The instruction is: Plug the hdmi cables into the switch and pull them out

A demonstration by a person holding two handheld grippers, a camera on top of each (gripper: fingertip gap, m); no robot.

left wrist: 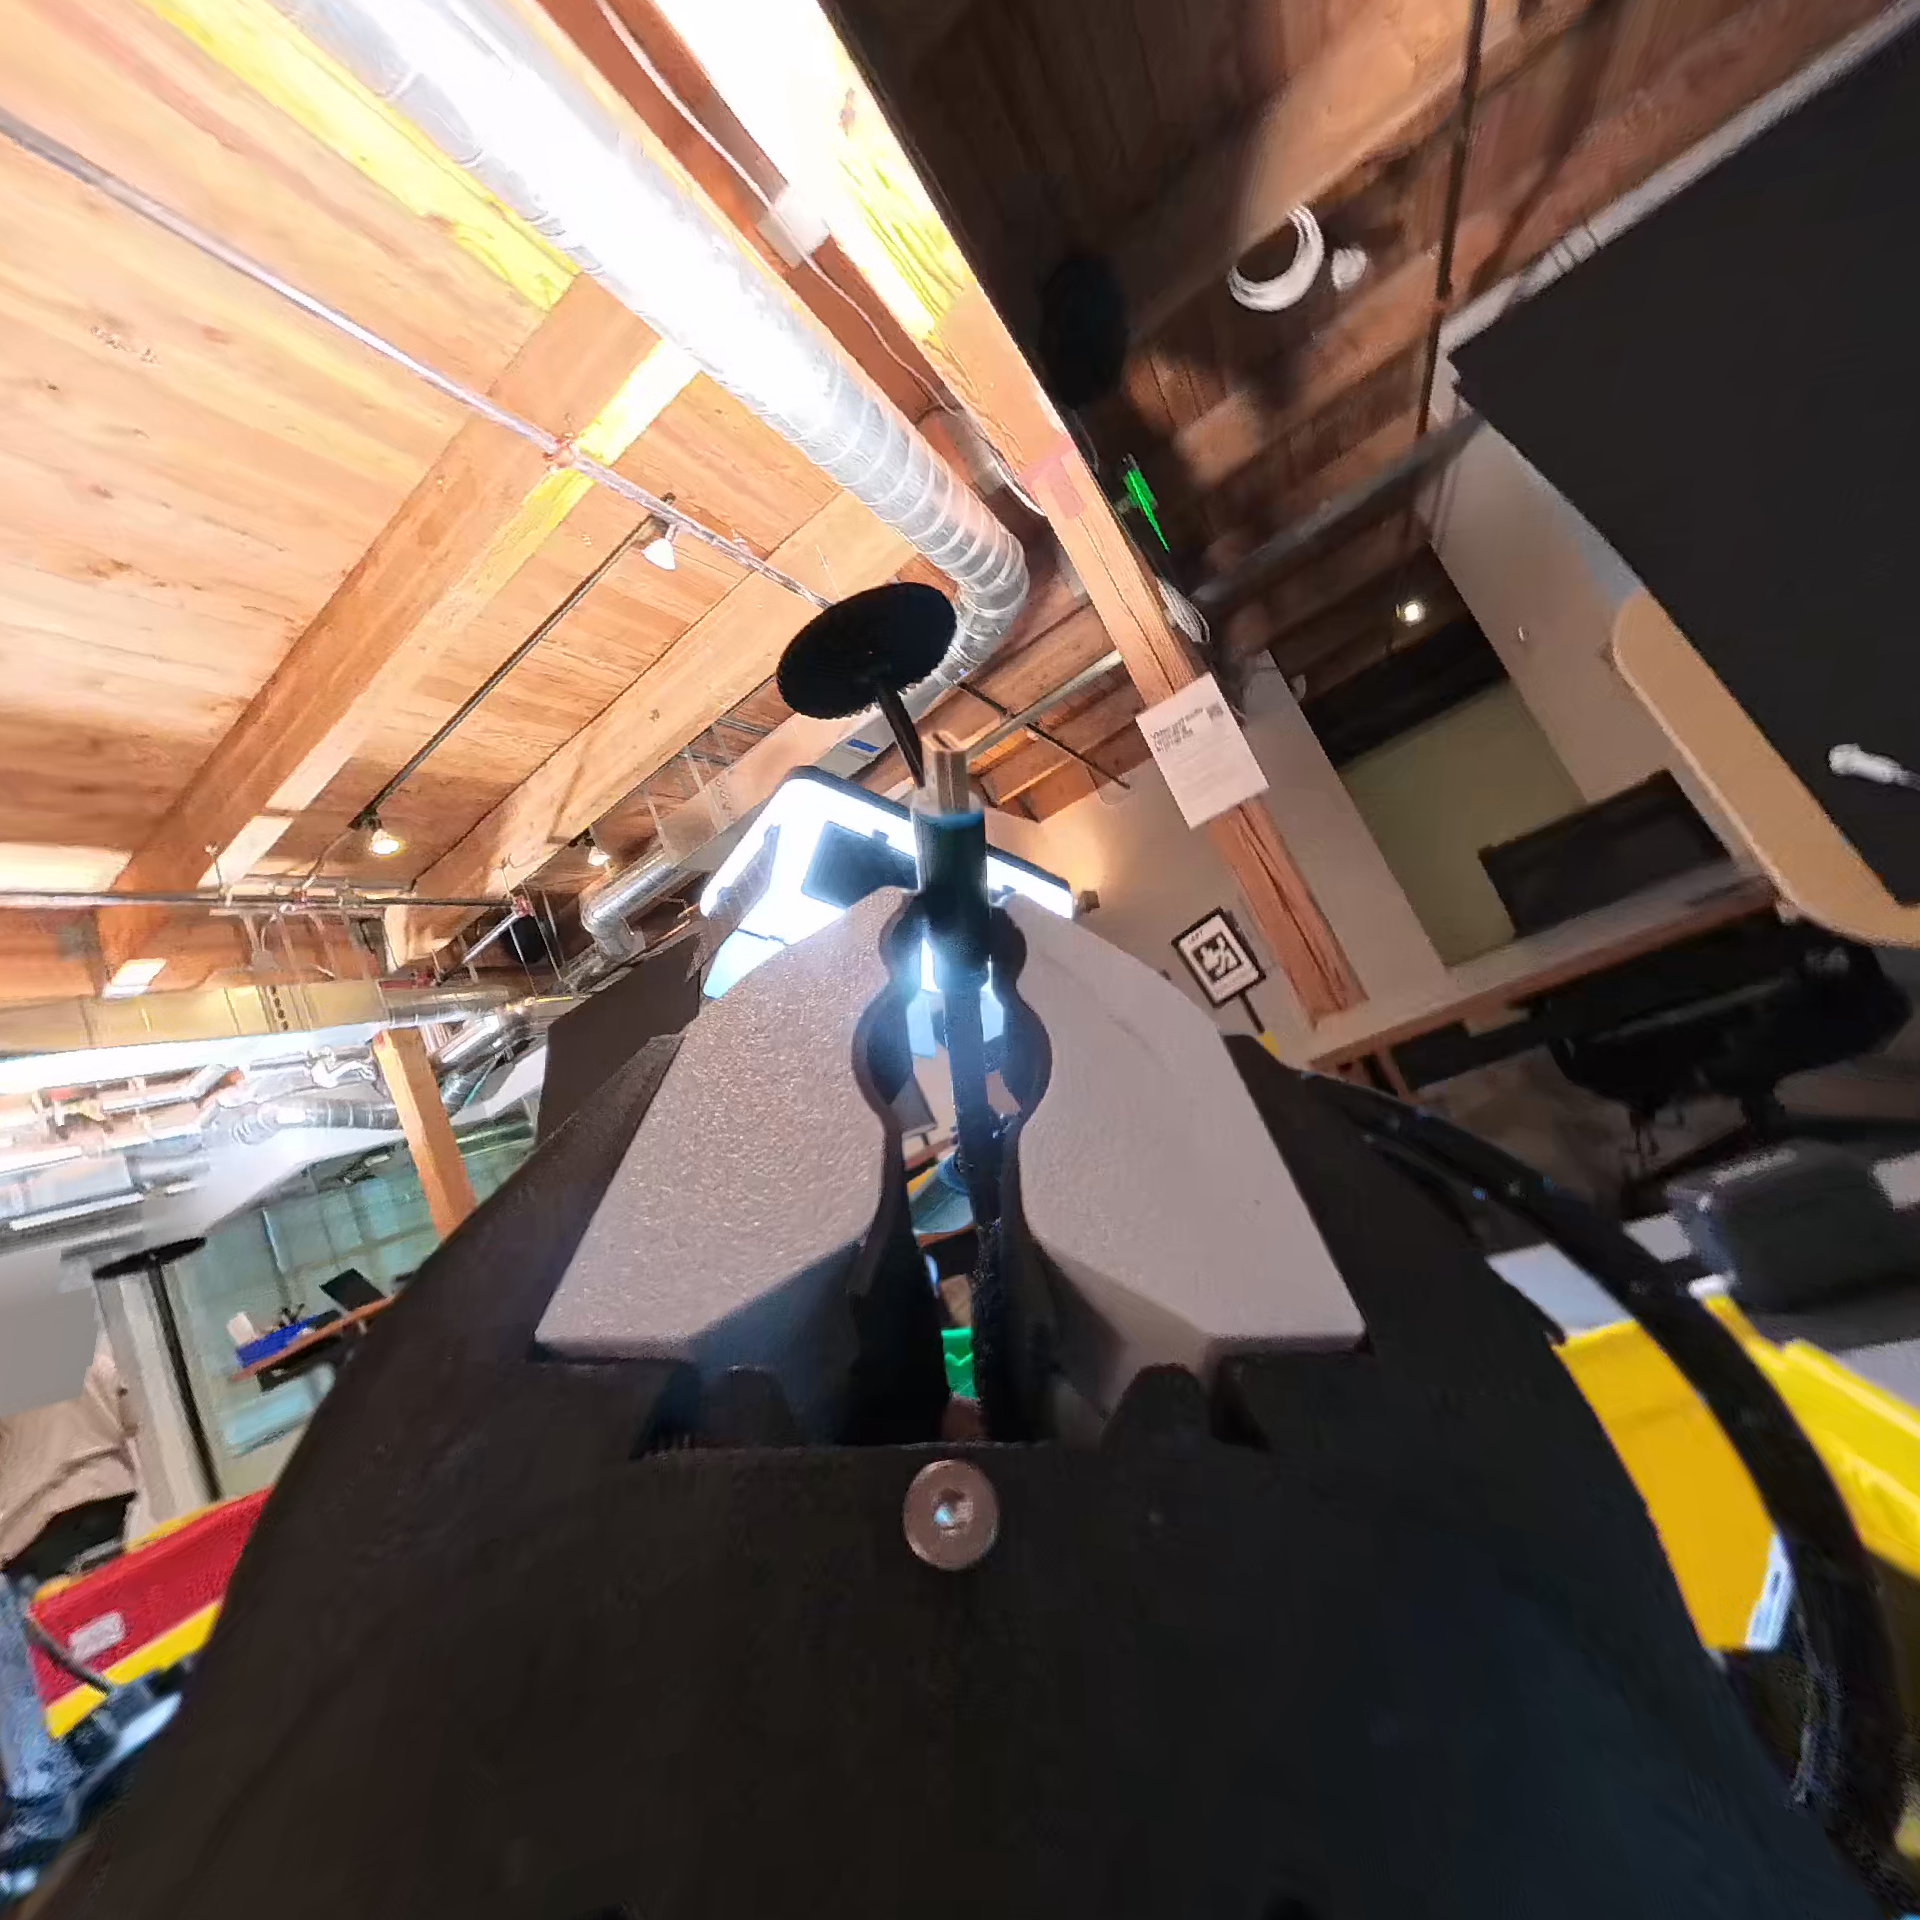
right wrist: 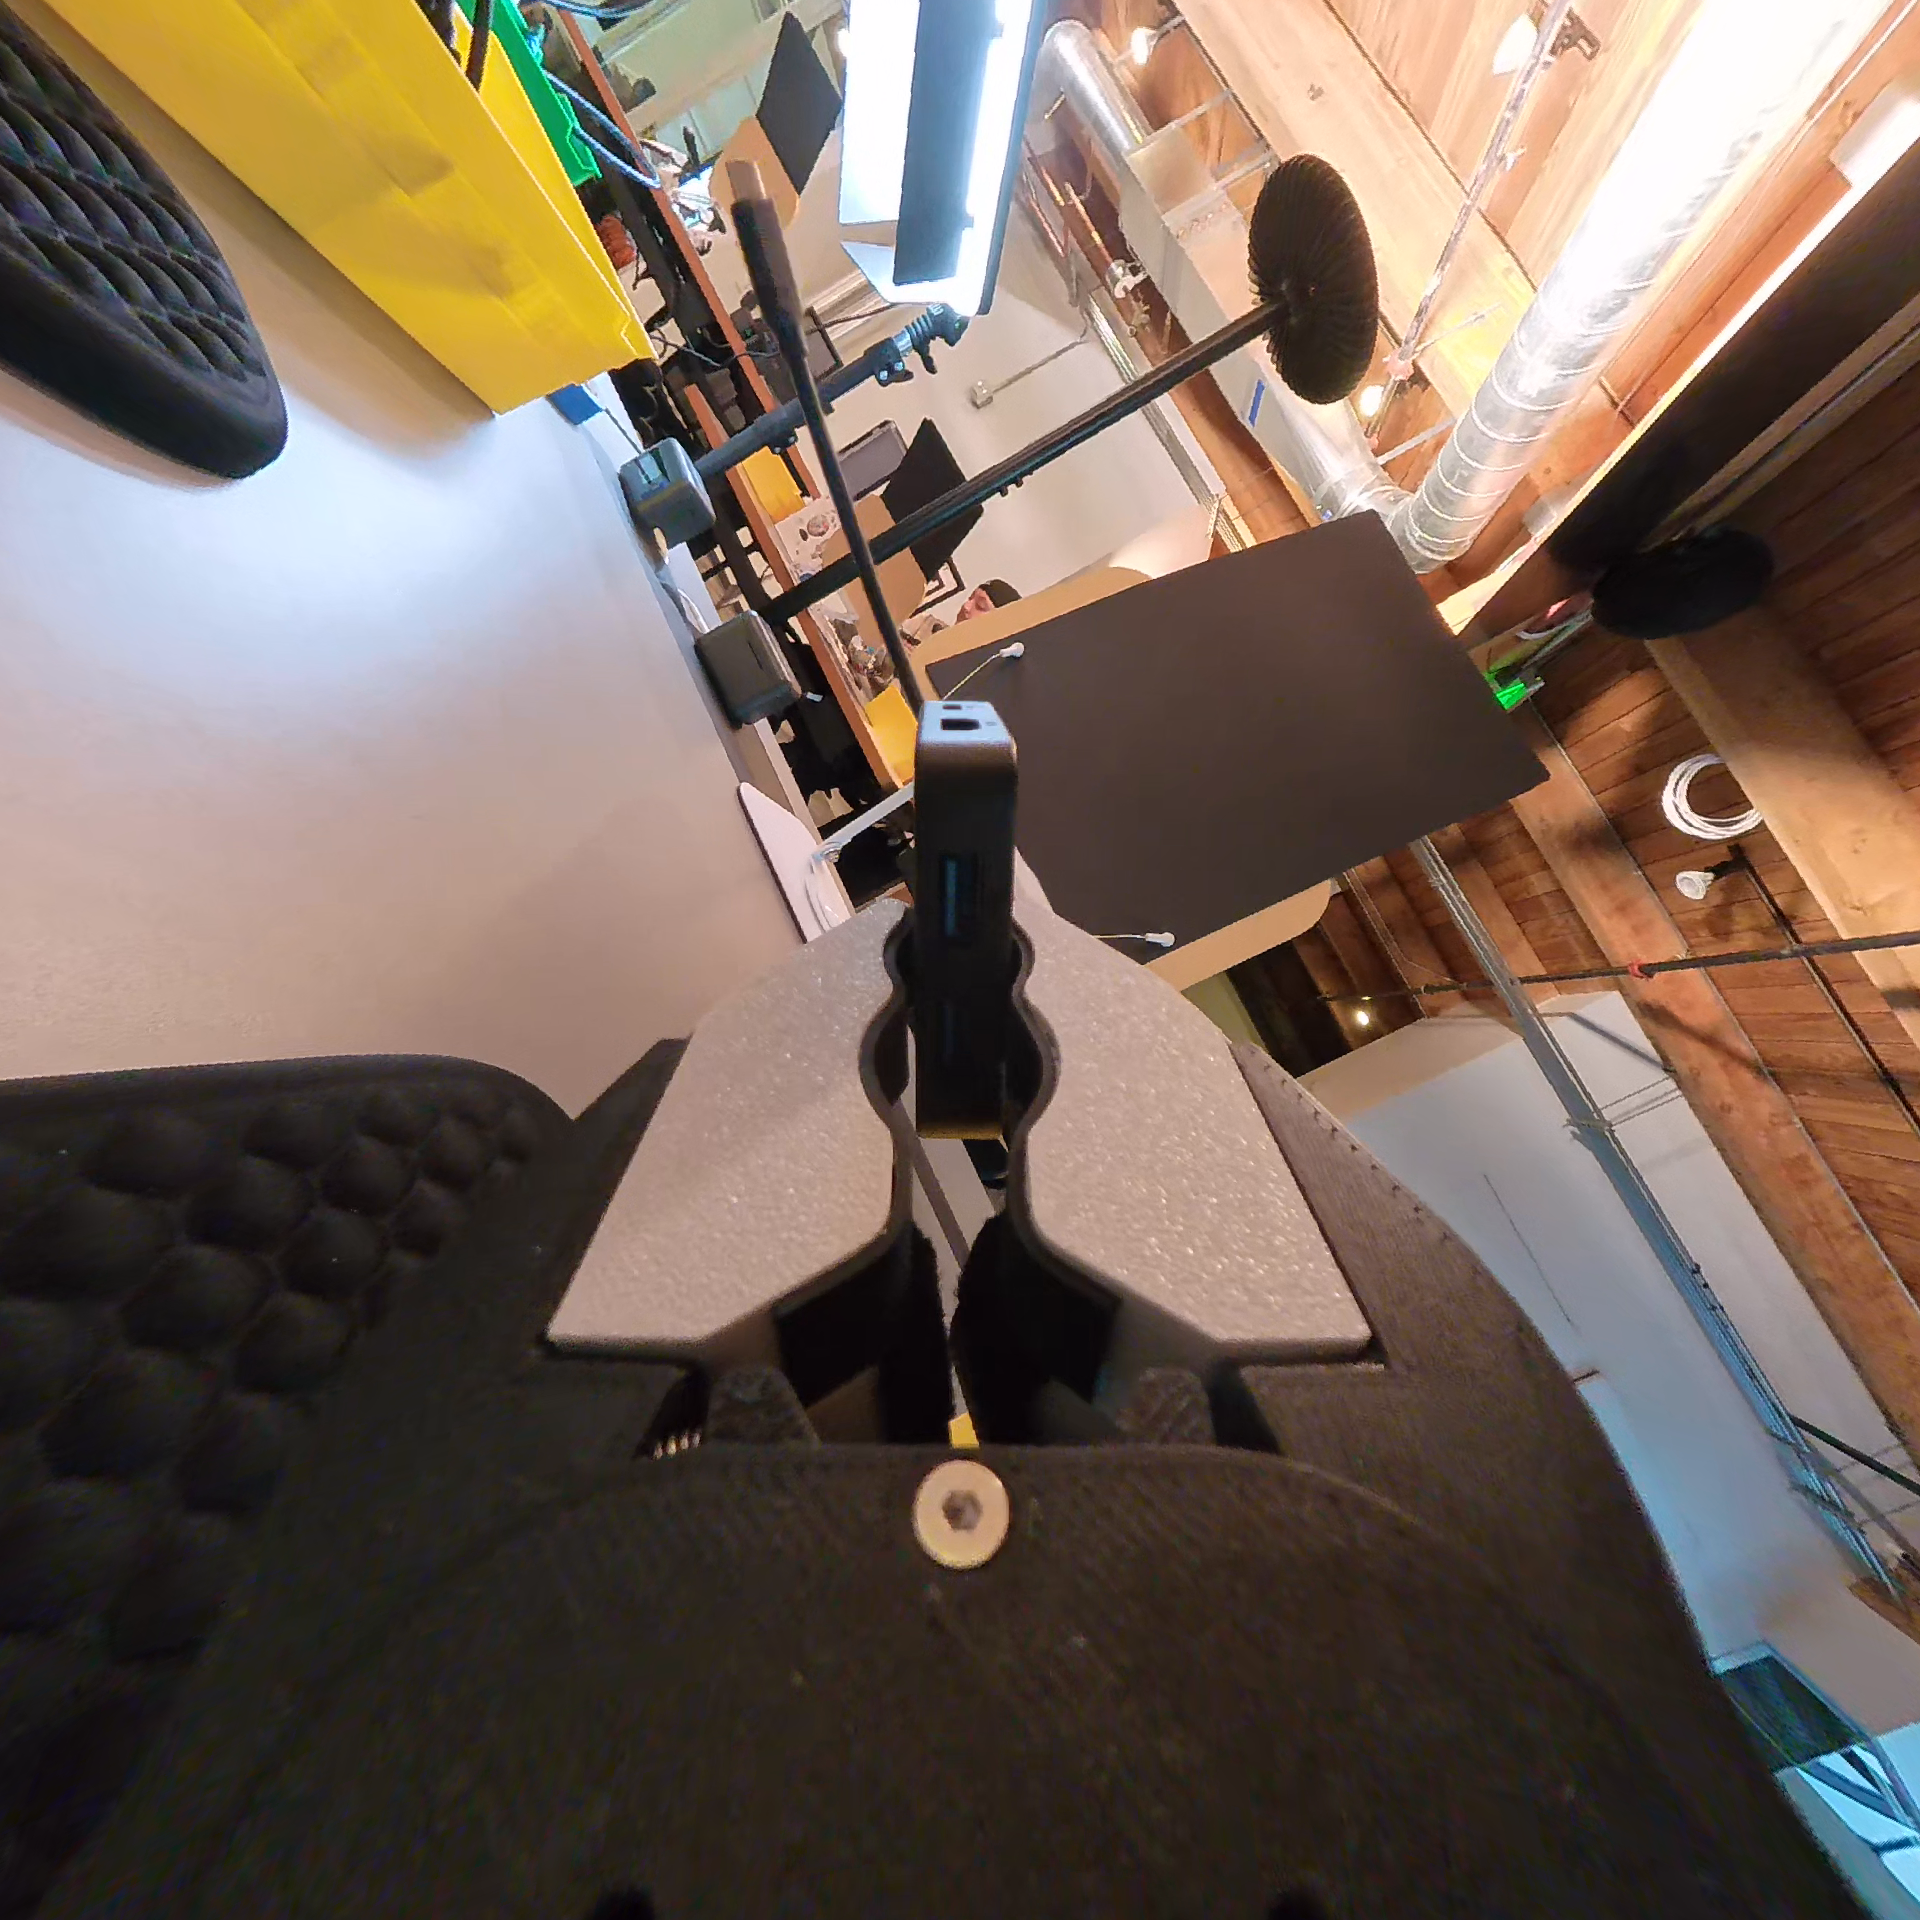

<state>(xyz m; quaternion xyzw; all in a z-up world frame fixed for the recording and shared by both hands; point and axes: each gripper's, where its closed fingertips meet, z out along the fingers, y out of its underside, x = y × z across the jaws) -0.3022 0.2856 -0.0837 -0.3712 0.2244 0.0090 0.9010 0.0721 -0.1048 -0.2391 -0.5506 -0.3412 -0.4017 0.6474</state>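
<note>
Black hdmi cable [left wrist: 951,883] with silver plug tip pointing up and away, body pinched between grey fingers, cord trailing back between them, slim black switch [right wrist: 961,925] held edge-on, blue ports along its narrow side, a thin black cable [right wrist: 821,447] rising beyond its far end

Workshop: exposed ductwork [left wrist: 831,384], yellow bins [right wrist: 416,177]

A yellow bin [right wrist: 416,187] and a black textured mat [right wrist: 114,281] lie far left of the gripper; a black board [right wrist: 1226,727] stands ahead.
</note>
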